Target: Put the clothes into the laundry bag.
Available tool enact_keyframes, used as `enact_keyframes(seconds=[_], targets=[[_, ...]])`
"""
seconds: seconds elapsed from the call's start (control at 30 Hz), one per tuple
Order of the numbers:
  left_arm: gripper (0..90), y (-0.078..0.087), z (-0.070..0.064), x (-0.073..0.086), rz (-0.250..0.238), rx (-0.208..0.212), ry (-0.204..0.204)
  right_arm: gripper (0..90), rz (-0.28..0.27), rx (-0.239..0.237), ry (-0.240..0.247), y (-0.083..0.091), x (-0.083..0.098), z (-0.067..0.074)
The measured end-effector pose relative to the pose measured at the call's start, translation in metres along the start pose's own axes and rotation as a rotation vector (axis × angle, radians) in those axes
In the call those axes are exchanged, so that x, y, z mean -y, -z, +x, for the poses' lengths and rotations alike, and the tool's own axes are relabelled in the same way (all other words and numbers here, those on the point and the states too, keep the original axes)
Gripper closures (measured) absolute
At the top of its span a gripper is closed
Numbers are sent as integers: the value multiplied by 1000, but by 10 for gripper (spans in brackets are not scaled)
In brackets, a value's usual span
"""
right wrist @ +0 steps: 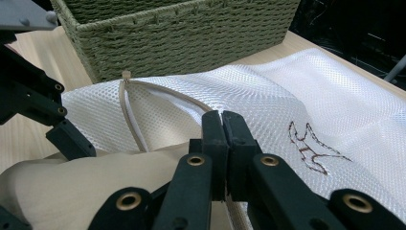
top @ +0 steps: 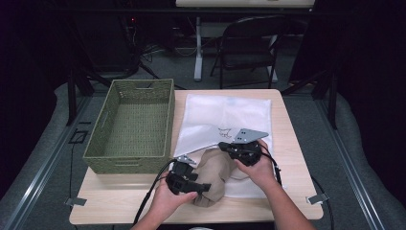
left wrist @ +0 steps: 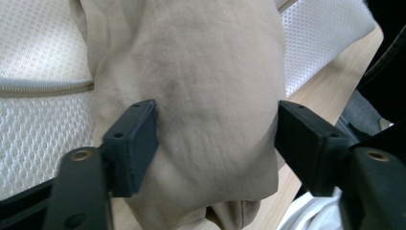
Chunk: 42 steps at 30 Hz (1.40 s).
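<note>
A: Step? 
B: Bagging. Right tool [right wrist: 222, 125] clamps the mesh bag [top: 225, 117] mouth edge; left tool [left wrist: 218, 139] brackets the beige garment [left wrist: 201, 96] on the counter, pads touching.

A: Next? 
B: Likely feeding it inside.

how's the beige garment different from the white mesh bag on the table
The beige garment is bunched into a rumpled lump; the white mesh bag lies spread flat. The garment's cloth looks plain and opaque, while the bag is open netting with a beige zipper and a small stitched figure. The garment is much the smaller and sits at the bag's unzipped mouth. Both are soft fabric resting on the wooden table.
</note>
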State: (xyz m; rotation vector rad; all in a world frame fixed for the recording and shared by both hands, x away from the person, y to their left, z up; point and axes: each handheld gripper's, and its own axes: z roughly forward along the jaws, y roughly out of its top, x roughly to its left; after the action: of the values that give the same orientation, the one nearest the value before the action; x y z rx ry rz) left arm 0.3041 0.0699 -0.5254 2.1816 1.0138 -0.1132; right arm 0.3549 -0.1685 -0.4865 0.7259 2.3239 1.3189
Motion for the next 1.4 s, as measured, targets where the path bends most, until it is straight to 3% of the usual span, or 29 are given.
enact_keyframes(seconds=[0.5,0.7,0.87,1.03,1.4], targets=[[557,0,2,3,-36,-4,-6,887,5,1,3,-1,0,1],[563,0,2,1,-33,-10,-2,887,3,2,7,-1,0,2],[560,-2,0,2,-40,-24,-30,887,3,3,7,0,0,2],[556,-1,0,3,-50,-23,-12,887,4,3,9,0,0,3],[654,1,-6,-7,-53,-25,-40,887,6,-3,11,-1,0,4]])
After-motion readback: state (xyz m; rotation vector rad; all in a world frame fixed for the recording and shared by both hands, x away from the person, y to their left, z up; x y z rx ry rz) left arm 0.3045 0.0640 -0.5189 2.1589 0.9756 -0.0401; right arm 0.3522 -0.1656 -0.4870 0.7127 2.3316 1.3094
